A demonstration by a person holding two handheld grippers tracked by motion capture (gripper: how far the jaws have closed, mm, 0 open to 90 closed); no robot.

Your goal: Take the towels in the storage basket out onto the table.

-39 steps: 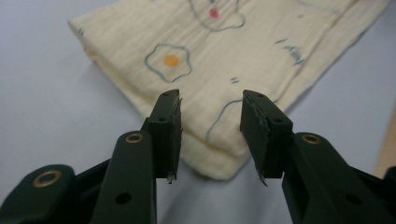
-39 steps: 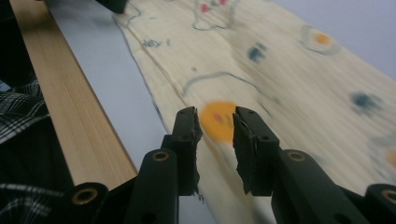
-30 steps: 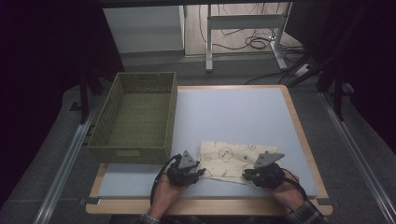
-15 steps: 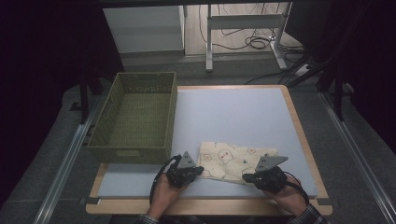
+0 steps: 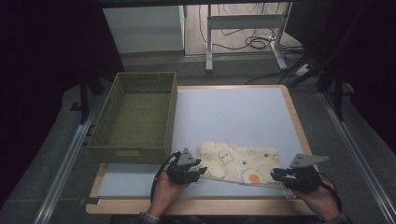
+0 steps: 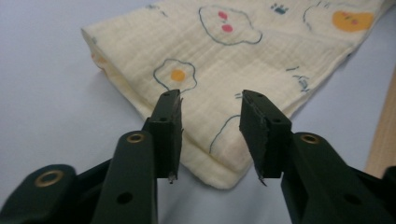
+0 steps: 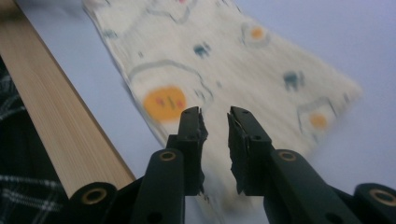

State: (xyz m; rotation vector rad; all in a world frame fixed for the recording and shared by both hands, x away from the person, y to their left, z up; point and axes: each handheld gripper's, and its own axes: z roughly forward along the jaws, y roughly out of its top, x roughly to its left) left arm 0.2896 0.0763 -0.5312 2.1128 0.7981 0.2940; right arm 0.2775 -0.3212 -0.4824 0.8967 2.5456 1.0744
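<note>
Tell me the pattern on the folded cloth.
Cream cloth printed with fried eggs and outlined cartoon faces; clearest in the left gripper view.

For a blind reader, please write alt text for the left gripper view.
A folded cream cloth with egg drawings lies on a pale blue table. The left tool is open over its near corner, gripping nothing.

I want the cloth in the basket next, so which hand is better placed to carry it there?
Probably left: the left gripper, jaws just opening, sits at the cloth end nearest the basket. The right gripper is at the far end.
</note>
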